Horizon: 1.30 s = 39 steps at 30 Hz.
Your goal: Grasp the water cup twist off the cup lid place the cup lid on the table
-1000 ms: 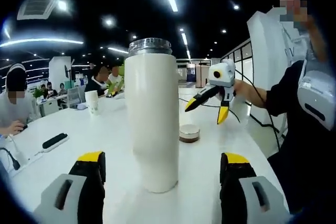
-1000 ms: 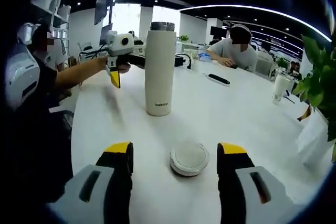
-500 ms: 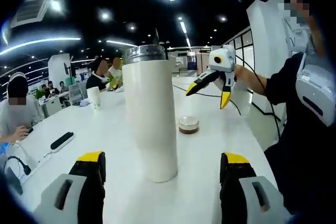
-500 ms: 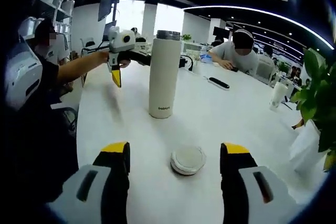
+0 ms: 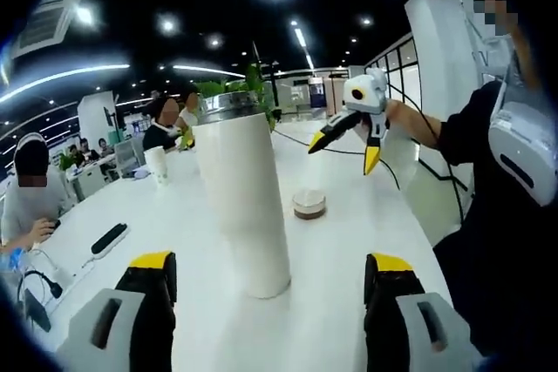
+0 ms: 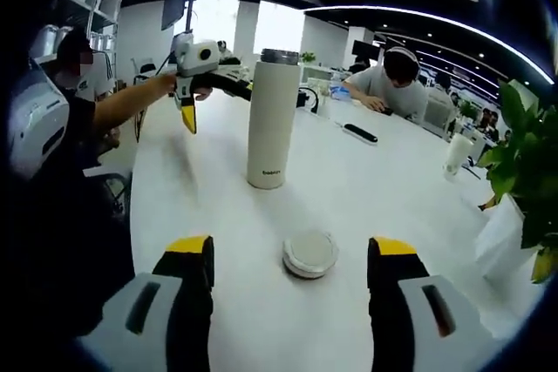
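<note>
Upright, lidless water cup (image 6: 271, 119); cup lid (image 6: 309, 253) lies on table (image 6: 366, 189); both tools wide.

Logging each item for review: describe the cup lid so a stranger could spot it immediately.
On the long white table, find the tall cream water cup. The cup lid lies nearer the camera: a small, flat, round disc, the lowest item there.

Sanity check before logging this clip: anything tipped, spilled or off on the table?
Nothing stands out. The water cup stands upright on the white table, top open, with the cup lid lying flat nearby. No spill visible. Both tools, left and right, are open.
</note>
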### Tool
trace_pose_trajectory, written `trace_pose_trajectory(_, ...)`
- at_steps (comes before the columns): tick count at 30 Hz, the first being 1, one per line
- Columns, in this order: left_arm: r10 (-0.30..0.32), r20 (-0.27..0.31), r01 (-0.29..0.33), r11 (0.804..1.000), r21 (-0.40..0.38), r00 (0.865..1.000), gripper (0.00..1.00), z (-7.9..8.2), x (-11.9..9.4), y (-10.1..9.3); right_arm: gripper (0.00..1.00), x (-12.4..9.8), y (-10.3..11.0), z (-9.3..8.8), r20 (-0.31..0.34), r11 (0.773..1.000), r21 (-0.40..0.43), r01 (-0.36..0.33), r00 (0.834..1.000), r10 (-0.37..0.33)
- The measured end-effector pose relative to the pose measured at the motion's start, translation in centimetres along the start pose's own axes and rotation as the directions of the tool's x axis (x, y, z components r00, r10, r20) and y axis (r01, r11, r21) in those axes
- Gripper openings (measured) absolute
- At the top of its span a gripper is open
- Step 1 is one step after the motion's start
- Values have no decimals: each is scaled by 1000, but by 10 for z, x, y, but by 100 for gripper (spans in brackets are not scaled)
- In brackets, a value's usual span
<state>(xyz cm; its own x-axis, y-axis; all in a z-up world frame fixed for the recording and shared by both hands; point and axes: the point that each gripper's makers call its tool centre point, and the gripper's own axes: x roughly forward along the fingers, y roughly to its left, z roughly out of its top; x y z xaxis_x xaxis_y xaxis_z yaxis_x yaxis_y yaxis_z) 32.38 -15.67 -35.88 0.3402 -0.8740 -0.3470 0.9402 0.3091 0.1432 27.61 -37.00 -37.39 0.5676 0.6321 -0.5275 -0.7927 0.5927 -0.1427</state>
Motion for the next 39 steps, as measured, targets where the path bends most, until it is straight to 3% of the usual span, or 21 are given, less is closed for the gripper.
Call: trace_pose_trajectory(39, -5, 1, 5, 1000, 18, 1000, 89, -2, -3, -12, 73, -6, 2, -4, -32, 1000, -15, 13, 999, -13)
